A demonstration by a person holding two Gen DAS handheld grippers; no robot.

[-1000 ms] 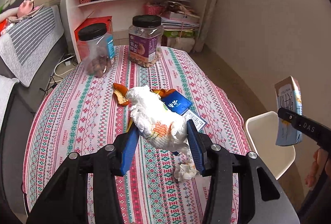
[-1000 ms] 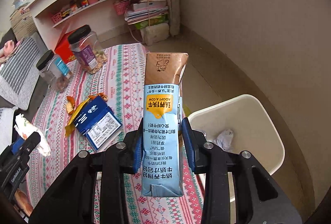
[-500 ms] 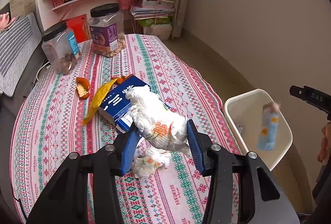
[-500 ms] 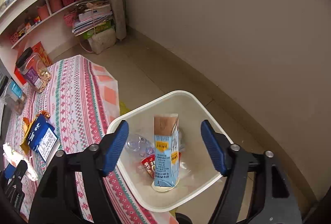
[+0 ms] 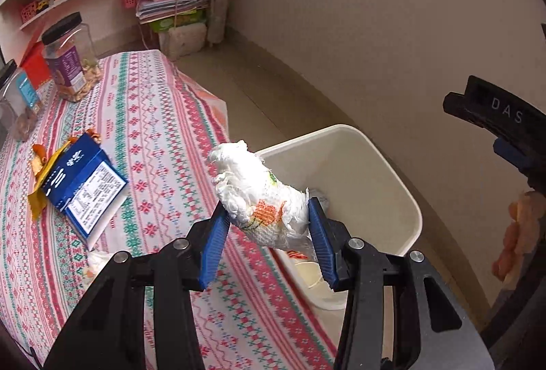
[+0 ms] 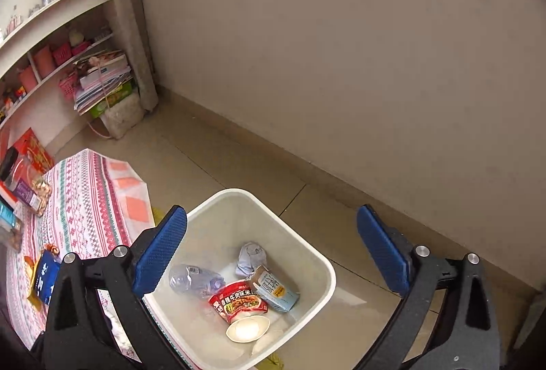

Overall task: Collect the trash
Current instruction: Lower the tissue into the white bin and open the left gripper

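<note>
My left gripper point(image 5: 266, 226) clamping a crumpled white paper towel wad point(image 5: 259, 199) at frame centre, my right gripper point(image 6: 273, 254) just opened wide, empty, above the white plastic bin point(image 6: 320, 267), light-blue milk carton point(image 6: 274, 289) lying inside.

The crumpled white paper tissue point(image 5: 262, 199) carries an orange and green flower print. The tabletop point(image 5: 160, 117) at the left of the frame wears a cloth of white ground with pink, red and green bands of small woven-style motifs. On it lies a dark blue carton point(image 5: 82, 185) with a white printed label, over a yellow wrapper point(image 5: 41, 185). The square plastic bin point(image 6: 320, 271) is cream white; inside lie a red noodle packet point(image 6: 239, 301), a pale blue milk carton point(image 6: 274, 289) and a clear bottle point(image 6: 194, 279). The pads point(image 6: 160, 250) are blue on black frames.
</note>
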